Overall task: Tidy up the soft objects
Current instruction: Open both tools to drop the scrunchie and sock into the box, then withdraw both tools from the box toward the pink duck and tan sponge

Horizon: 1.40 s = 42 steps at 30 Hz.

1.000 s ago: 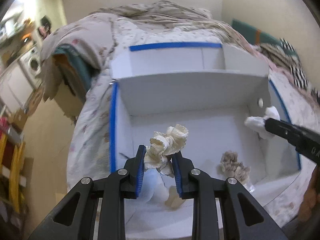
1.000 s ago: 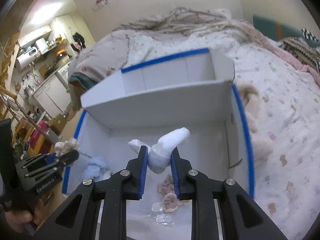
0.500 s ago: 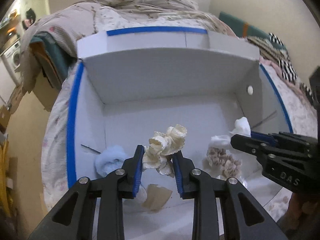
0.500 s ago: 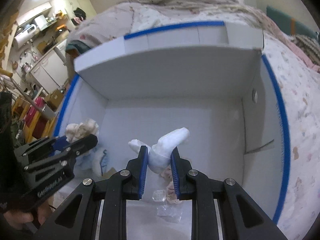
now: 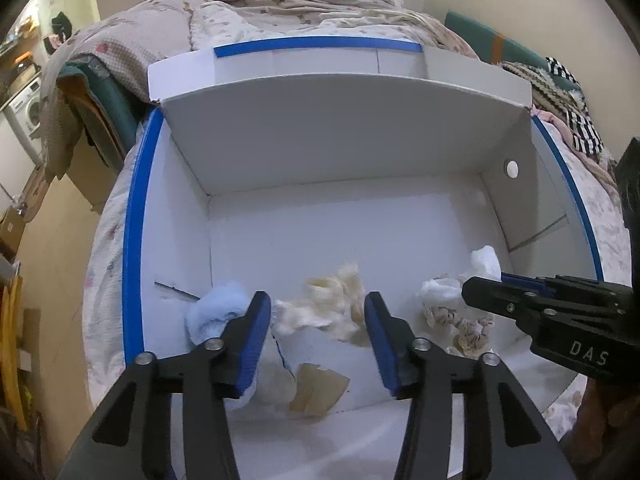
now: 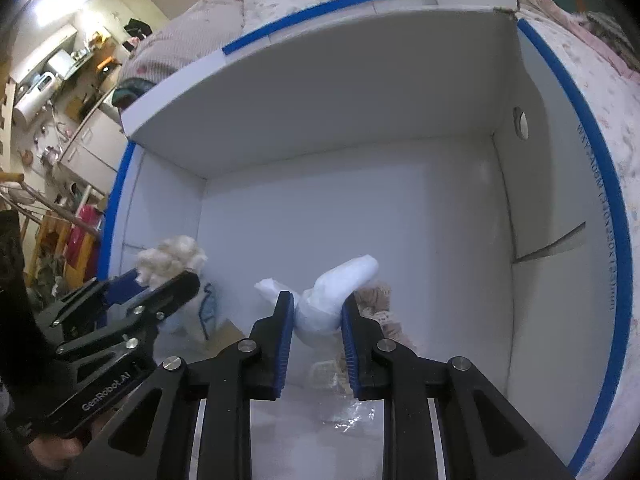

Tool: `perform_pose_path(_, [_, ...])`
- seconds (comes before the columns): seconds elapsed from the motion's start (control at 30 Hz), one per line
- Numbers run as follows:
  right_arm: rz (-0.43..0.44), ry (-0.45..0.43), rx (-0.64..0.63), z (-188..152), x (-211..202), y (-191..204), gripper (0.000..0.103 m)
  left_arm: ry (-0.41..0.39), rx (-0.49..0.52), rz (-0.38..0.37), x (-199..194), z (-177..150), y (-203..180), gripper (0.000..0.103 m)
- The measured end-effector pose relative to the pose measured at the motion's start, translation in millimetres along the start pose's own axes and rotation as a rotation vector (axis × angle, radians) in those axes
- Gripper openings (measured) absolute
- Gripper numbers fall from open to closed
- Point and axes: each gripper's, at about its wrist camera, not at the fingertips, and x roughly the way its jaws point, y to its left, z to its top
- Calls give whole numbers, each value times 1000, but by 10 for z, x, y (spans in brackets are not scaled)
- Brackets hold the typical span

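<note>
A white cardboard box (image 5: 344, 148) with blue-taped rims lies open on a bed. My left gripper (image 5: 318, 308) is open inside it; a cream frilly soft piece (image 5: 332, 310) lies between its jaws, blurred. A light blue fluffy item (image 5: 218, 314) lies at its left. My right gripper (image 6: 316, 308) is shut on a white soft item (image 6: 332, 292), low in the box; it also shows in the left wrist view (image 5: 480, 268). A beige-pink ruffled piece (image 5: 460, 322) lies below the right gripper. In the right wrist view the cream piece (image 6: 170, 260) shows at the left gripper's tip.
A brown paper scrap (image 5: 316, 390) and a clear plastic wrapper (image 6: 344, 412) lie on the box floor. The box's back flap (image 5: 340, 80) stands up behind. A floral bed cover (image 5: 280, 0) surrounds the box. Kitchen furniture (image 6: 60, 80) is at the far left.
My left gripper has opened and the cream frilly piece has dropped from its jaws. Both grippers have moved lower into the box. The right gripper still holds the white item.
</note>
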Motion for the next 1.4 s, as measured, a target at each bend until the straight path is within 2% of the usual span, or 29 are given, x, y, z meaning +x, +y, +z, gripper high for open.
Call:
perform_pose_path(0.1, [-3, -13, -7, -7, -17, 5, 27, -11, -1, 21, -21, 15, 18, 61])
perform_pose_path(0.17, [-5, -15, 6, -7, -17, -13, 35, -23, 1, 38, -44, 18, 19, 63])
perform_pose_path(0.2, [-1, -14, 19, -6, -19, -29, 48, -24, 2, 41, -49, 18, 20, 64])
perform_pose_path(0.23, [5, -18, 32, 1, -20, -47, 67, -21, 3, 41, -55, 15, 23, 64])
perform_pose_path(0.27, [10, -25, 43, 4, -39, -68, 70, -17, 4, 39, -56, 13, 23, 65])
perform_pose_path(0.37, [11, -44, 67, 24, -93, -114, 72, -18, 13, 48, -60, 10, 7, 67])
perform_pose_path(0.43, [-5, -45, 83, 25, -91, -133, 78, -28, 24, 59, -75, 10, -7, 67])
perform_pose_path(0.53, [-35, -59, 91, 41, -116, -150, 78, -34, 20, 54, -100, 14, -9, 67])
perform_pose_path(0.67, [-34, -82, 86, 76, -156, -141, 78, -39, 18, 54, -126, 22, -2, 68])
perform_pose_path(0.7, [-34, -85, 82, 86, -156, -132, 80, -40, 18, 56, -127, 25, 2, 68])
perform_pose_path(0.8, [-52, -102, 57, 95, -176, -105, 100, -41, 9, 54, -133, 23, 23, 68])
perform_pose_path(0.93, [-39, -125, 46, 118, -214, -77, 101, -44, -3, 48, -165, 24, 41, 68])
perform_pose_path(1.1, [-49, -161, 40, 84, -296, -34, 103, -101, -11, 76, -344, -15, 50, 68])
perform_pose_path(1.23, [-93, -191, -8, 52, -318, 41, 103, -123, -15, 87, -527, -94, 92, 68])
perform_pose_path(1.33, [-96, -207, -30, 37, -344, 82, 103, -130, 5, 130, -637, -129, 102, 68])
perform_pose_path(1.4, [-102, -213, -37, 9, -378, 106, 103, -129, -31, 169, -718, -150, 162, 68])
